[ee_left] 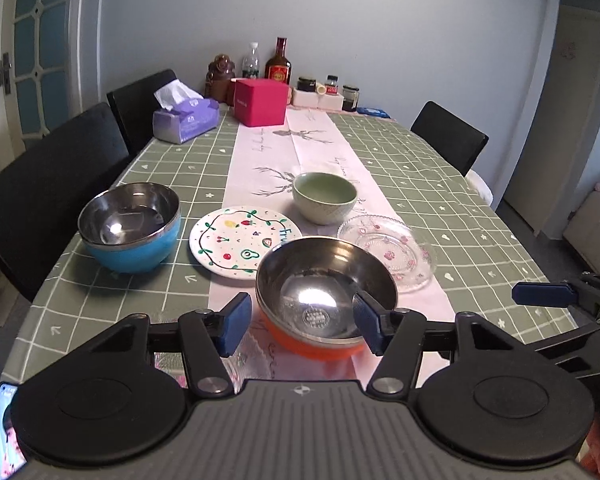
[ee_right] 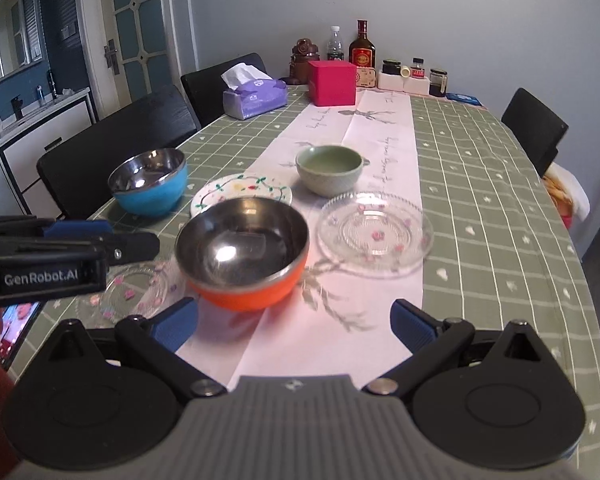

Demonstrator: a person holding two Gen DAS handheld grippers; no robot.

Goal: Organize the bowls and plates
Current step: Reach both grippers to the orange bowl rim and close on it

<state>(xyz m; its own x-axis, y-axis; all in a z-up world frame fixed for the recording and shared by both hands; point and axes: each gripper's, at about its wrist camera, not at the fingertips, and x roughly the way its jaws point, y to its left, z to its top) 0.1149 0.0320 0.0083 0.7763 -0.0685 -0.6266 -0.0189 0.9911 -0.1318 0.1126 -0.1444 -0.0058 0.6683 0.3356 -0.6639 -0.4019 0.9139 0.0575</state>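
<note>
An orange steel-lined bowl (ee_left: 320, 300) (ee_right: 244, 252) stands on the pink runner near the front edge. My left gripper (ee_left: 300, 320) is open, its blue fingers on either side of the bowl's near rim. My right gripper (ee_right: 294, 326) is open and empty, over the runner just right of the bowl. A blue steel-lined bowl (ee_left: 130, 226) (ee_right: 152, 182) stands at the left. A fruit-patterned white plate (ee_left: 242, 240) (ee_right: 240, 192), a green ceramic bowl (ee_left: 325, 197) (ee_right: 329, 174) and a clear glass plate (ee_left: 388, 252) (ee_right: 374, 234) lie behind. A second glass plate (ee_right: 132, 292) lies front left.
A tissue box (ee_left: 186, 118), a red box (ee_left: 260, 102), bottles (ee_left: 278, 62) and jars (ee_left: 350, 96) stand at the table's far end. Black chairs (ee_left: 48, 184) line the left side, one (ee_left: 448, 136) the right. A phone (ee_right: 18, 326) lies at the front left corner.
</note>
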